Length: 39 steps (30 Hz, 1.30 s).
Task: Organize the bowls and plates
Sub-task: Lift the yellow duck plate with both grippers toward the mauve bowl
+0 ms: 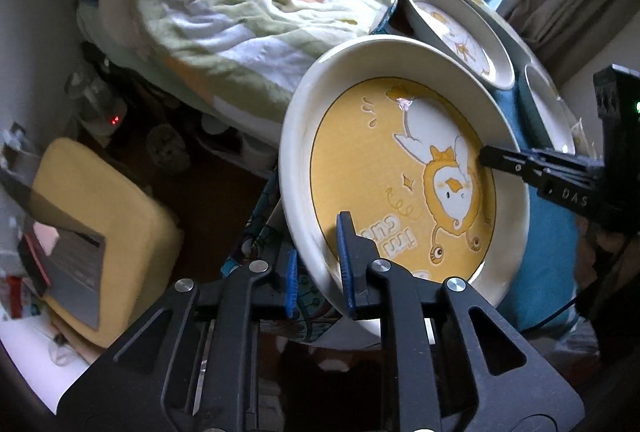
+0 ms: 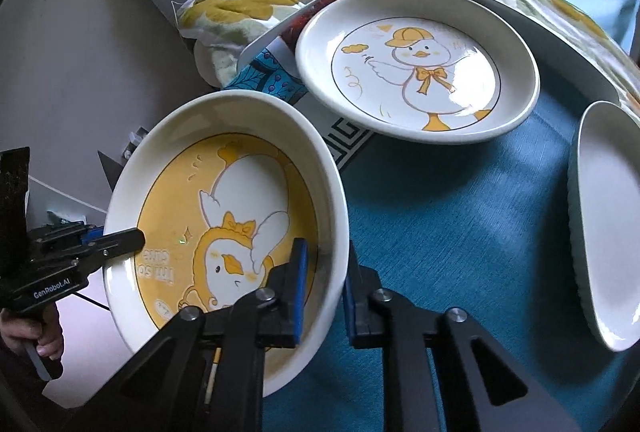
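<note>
Over the near left edge of the blue cloth, the yellow plate is held tilted between both tools. The left gripper pinches one rim, jaws narrowly set with the wall between them; the right gripper straddles the opposite rim, apparently clamped. Glazed ceramic: stiff, slick, breakable, so the upright rim is the sensible hold. Only the right view shows the duck plate whole and the plain dish far right; the left view shows floor clutter below.

A rumpled floral quilt in green, orange and white lies at eleven o'clock; a yellow cushioned stool sits at eight o'clock.
</note>
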Each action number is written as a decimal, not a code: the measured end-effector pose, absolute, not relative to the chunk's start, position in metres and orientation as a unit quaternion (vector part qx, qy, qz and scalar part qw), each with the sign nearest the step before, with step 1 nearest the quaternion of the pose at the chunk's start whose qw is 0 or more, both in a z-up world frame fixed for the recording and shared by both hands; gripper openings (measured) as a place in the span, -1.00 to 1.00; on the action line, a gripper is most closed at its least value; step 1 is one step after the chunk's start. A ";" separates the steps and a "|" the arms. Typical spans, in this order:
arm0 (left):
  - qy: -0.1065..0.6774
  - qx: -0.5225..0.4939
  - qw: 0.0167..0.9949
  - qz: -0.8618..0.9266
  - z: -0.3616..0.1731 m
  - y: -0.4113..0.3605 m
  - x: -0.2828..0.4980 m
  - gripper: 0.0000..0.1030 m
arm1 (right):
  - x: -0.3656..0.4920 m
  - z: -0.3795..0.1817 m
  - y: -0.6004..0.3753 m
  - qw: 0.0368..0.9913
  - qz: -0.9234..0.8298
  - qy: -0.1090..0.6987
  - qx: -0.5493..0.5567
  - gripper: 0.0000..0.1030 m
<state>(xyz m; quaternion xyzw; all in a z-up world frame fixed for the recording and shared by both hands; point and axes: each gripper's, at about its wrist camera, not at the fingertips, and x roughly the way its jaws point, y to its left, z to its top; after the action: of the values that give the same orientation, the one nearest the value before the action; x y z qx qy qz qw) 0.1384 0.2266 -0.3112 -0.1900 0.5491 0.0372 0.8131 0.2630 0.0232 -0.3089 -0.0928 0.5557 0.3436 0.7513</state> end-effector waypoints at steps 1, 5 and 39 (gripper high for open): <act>0.549 -0.188 0.814 0.037 -0.311 0.226 0.138 -0.70 | 0.263 -0.308 0.022 0.753 0.342 0.555 -0.094 -0.71; 0.545 -0.161 0.822 0.038 -0.306 0.221 0.136 -0.67 | 0.260 -0.308 0.028 0.762 0.338 0.543 -0.100 -0.71; 0.482 -0.020 0.864 -0.143 -0.228 -0.004 0.153 -0.67 | 0.164 -0.227 -0.203 0.867 0.146 0.475 0.023 -0.71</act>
<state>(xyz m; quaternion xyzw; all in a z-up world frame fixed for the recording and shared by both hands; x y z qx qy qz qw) 0.1533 -0.0041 -0.2275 -0.0196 0.4824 -0.1430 0.8640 0.1643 -0.2027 -0.2273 0.0233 0.4751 0.1463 0.8674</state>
